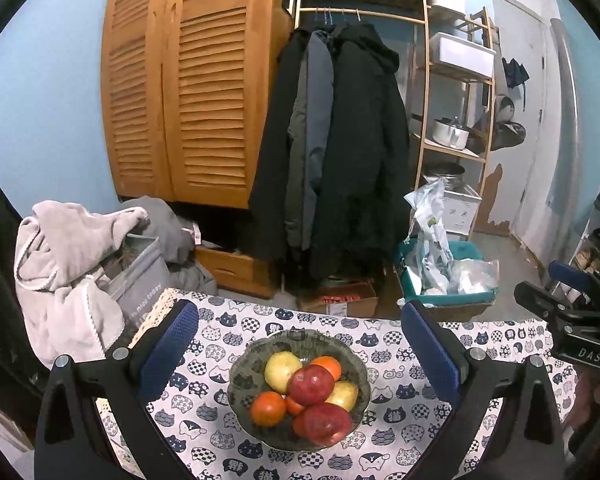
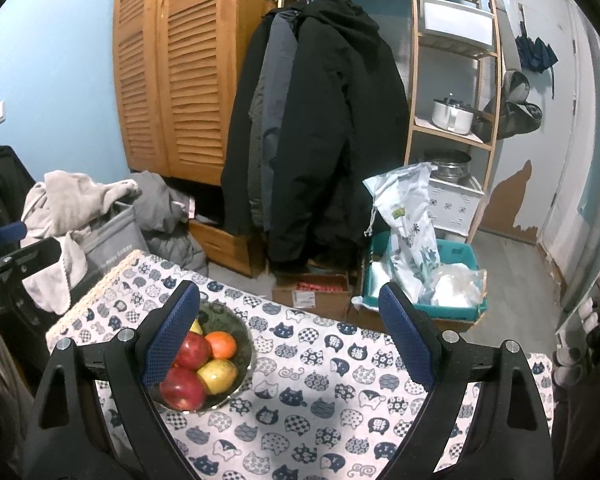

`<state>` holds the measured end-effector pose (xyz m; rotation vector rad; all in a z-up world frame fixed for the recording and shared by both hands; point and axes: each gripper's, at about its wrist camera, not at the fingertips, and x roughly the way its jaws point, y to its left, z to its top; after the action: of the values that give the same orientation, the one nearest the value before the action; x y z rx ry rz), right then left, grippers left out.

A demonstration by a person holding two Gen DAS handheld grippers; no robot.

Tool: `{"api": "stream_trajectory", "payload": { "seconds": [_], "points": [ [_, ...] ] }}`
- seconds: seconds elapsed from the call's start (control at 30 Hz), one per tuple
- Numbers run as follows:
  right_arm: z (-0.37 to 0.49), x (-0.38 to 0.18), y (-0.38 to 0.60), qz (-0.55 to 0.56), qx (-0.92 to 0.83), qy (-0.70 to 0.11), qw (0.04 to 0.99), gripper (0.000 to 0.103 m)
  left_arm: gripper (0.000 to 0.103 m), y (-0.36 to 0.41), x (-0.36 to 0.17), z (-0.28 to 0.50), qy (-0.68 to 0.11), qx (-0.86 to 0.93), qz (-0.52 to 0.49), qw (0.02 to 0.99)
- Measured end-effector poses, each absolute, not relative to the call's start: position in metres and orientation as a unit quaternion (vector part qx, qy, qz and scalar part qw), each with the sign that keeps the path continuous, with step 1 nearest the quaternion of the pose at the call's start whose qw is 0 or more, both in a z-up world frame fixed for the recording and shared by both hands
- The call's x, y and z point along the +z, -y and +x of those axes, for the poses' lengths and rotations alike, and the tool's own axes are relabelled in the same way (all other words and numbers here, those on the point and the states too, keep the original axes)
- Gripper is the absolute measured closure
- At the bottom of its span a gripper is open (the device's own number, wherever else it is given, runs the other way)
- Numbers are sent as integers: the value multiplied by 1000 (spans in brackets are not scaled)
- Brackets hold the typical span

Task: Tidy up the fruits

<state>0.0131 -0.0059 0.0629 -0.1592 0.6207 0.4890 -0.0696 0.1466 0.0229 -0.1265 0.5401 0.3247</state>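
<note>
A dark patterned bowl (image 1: 256, 364) sits on the cat-print tablecloth (image 1: 400, 412) and holds several fruits: red apples (image 1: 311, 385), yellow apples (image 1: 282, 370) and oranges (image 1: 267, 409). My left gripper (image 1: 300, 340) is open and empty, its blue pads spread either side of the bowl, above it. My right gripper (image 2: 290, 320) is open and empty, to the right of the bowl (image 2: 242, 332), whose left part is hidden behind the left finger. The right gripper's body also shows in the left wrist view (image 1: 572, 320).
Beyond the table's far edge stand a laundry basket with grey clothes (image 1: 72, 264), hanging dark coats (image 1: 340, 152), a cardboard box (image 1: 340, 300) and a teal bin with bags (image 1: 444, 268). A wooden shelf (image 1: 452, 112) and louvred wardrobe (image 1: 180, 92) stand behind.
</note>
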Motion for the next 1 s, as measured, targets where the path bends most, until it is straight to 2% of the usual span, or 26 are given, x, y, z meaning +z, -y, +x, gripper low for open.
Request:
{"api": "stream_trajectory", "payload": {
  "seconds": [1.0],
  "points": [
    [11,64,11,-76,236,-300,921,13,1,-143,25,-69,-263,157,-62,950]
  ]
}}
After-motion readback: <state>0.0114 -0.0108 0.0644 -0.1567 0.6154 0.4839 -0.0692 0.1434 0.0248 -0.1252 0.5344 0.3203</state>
